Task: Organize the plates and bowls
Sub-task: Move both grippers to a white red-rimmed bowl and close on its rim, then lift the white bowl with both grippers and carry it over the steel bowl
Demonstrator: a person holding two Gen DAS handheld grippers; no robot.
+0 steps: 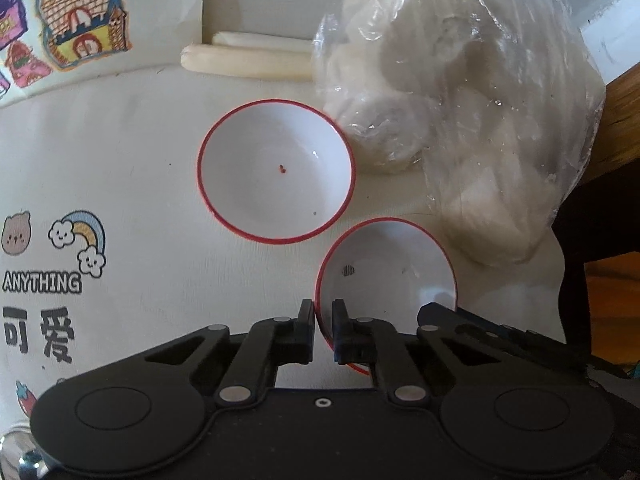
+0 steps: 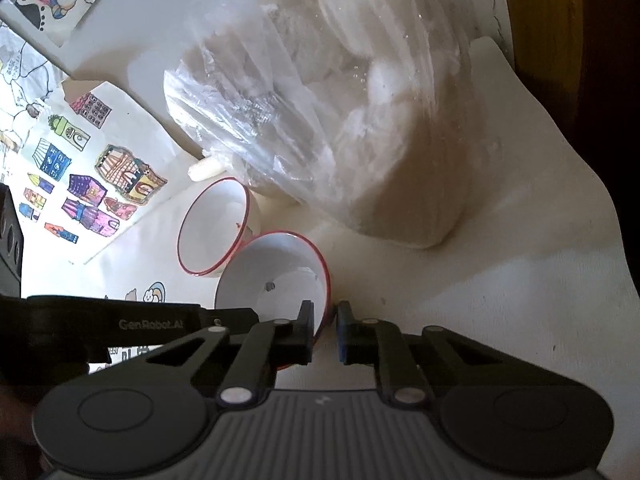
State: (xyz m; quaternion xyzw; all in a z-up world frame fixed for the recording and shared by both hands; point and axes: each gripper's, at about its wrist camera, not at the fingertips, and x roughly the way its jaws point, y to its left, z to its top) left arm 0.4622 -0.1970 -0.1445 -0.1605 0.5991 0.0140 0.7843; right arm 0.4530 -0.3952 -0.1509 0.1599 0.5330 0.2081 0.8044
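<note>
We are gripping one red-rimmed bowl with both tools. The left hand-held gripper [image 1: 323, 322] is pinching the near bowl [image 1: 386, 276] at its rim, one finger inside and one outside, at roughly 8 o'clock on the rim. The right hand-held gripper [image 2: 324, 322] is straddling the opposite rim of the same bowl [image 2: 280, 276]; its jaws are standing slightly apart around the wall, so we cannot tell whether it is clamping firmly. The bowl is tilting and appears to be lifted off the white tabletop [image 1: 120, 184].

The second bowl [image 1: 276, 172] is resting upright at 11 o'clock from the held bowl, near but not touching it in the left wrist view. A plastic bag [image 1: 460, 100] of white material is lying at 1 o'clock, just beside both bowls.

We are judging the task as early: the two bowls are not yet stacked, and no plates are showing. Nesting the held bowl into the resting one is still remaining.
</note>
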